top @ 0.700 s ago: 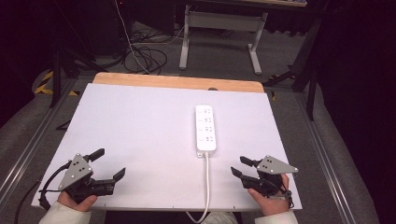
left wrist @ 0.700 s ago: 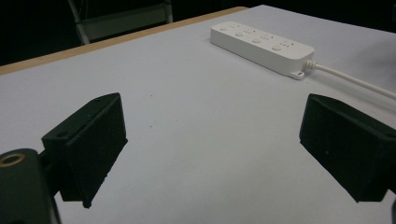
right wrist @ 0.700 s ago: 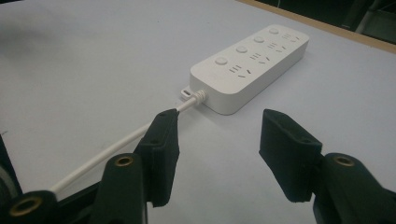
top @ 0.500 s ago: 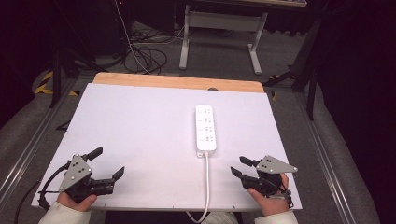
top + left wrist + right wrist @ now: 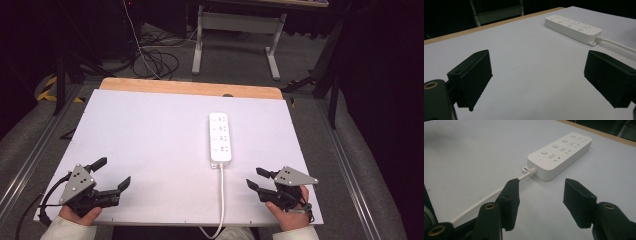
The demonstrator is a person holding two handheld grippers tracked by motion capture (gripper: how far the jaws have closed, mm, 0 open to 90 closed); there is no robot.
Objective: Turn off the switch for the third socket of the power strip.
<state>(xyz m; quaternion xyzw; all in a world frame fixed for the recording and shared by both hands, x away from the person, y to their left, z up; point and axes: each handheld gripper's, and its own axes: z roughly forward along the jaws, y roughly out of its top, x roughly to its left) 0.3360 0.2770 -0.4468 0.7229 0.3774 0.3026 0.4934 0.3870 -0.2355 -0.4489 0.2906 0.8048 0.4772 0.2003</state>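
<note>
A white power strip (image 5: 220,138) with several sockets and round buttons lies on the white table top (image 5: 150,135), right of centre; its white cable (image 5: 221,195) runs toward the near edge. My left gripper (image 5: 111,173) rests at the near left corner, jaws wide apart with nothing between them; the left gripper view has the strip (image 5: 572,26) far off to the upper right. My right gripper (image 5: 256,178) sits at the near right, open and empty, just right of the cable. In the right gripper view the strip (image 5: 560,155) lies ahead, and the cable (image 5: 499,192) passes behind the left jaw.
The table's far edge is a bare wooden strip (image 5: 190,88). Beyond it stand a grey metal desk frame (image 5: 235,35) and loose dark cables on the floor (image 5: 150,55). Metal rails (image 5: 350,170) run along both sides of the table.
</note>
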